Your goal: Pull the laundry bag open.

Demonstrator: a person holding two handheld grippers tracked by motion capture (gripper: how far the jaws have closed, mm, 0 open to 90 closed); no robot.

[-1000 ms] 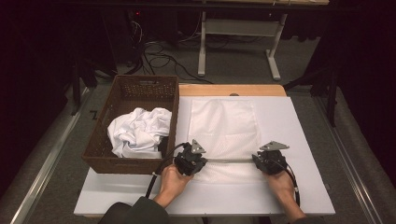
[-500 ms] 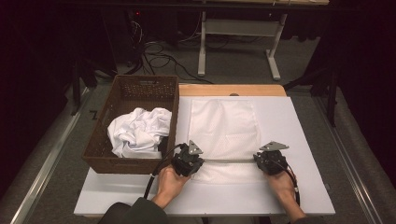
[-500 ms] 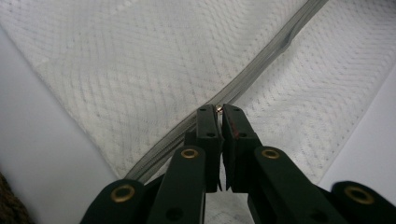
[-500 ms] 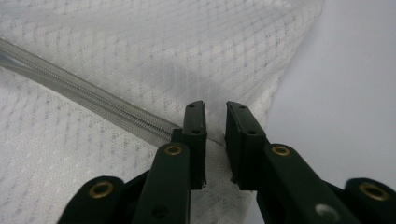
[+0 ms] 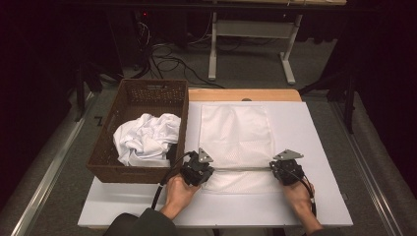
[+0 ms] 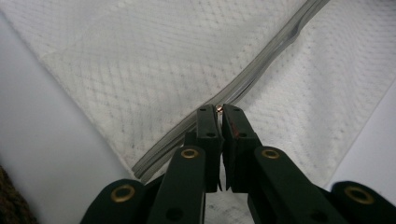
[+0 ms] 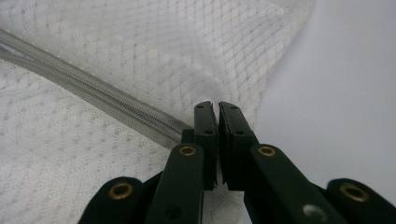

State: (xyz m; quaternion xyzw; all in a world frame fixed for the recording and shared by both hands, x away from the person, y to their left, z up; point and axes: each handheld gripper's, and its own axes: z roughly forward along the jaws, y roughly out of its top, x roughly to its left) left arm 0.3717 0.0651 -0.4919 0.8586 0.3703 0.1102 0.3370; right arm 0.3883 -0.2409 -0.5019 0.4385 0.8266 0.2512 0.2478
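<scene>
A white mesh bag (image 5: 236, 132) lies flat on the white table (image 5: 314, 128), with its grey zipper (image 5: 243, 169) running across its near end. My left gripper (image 5: 210, 170) is at the zipper's left end. In the left gripper view it (image 6: 219, 111) is shut on the small brass zipper pull (image 6: 219, 108). My right gripper (image 5: 272, 169) is at the zipper's right end. Its jaws (image 7: 214, 106) have just been closing and now pinch the mesh fabric (image 7: 140, 56) beside the zipper (image 7: 93, 100). A hand holds each gripper from the near edge.
A brown wicker basket (image 5: 128, 98) stands at the table's left, holding a crumpled white cloth (image 5: 145, 137). A wooden strip (image 5: 246, 94) runs along the far table edge. Cables and a desk frame (image 5: 246, 49) are on the floor beyond.
</scene>
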